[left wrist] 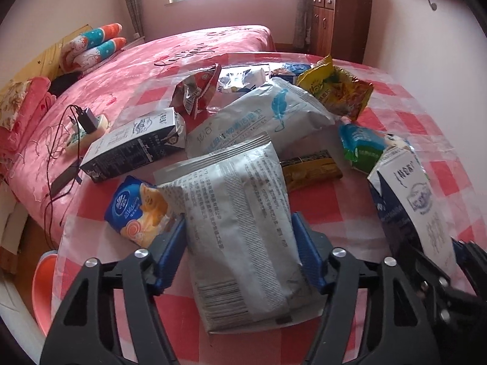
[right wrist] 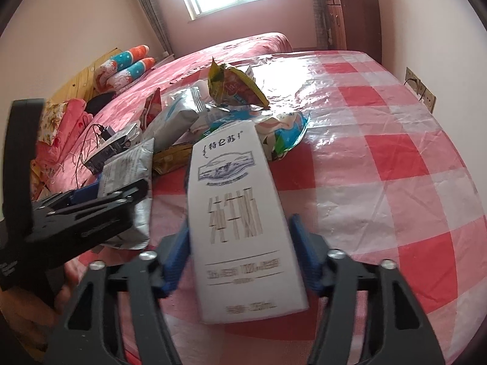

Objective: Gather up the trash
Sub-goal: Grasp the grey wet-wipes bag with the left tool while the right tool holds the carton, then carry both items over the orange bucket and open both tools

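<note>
**Two grips on table litter**

The left gripper pinches a grey pouch lying on the checked tablecloth; the right gripper clamps a white milk carton tilted above it. More wrappers lie beyond. Risk: the limp pouch may fold and slip free, or drag the neighbouring blue packet along; the smooth carton could pivot between its pads.

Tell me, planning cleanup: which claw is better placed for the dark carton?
Left: the dark carton lies nearer the left claw; the right claw sits farther right, holding the white carton.
</note>
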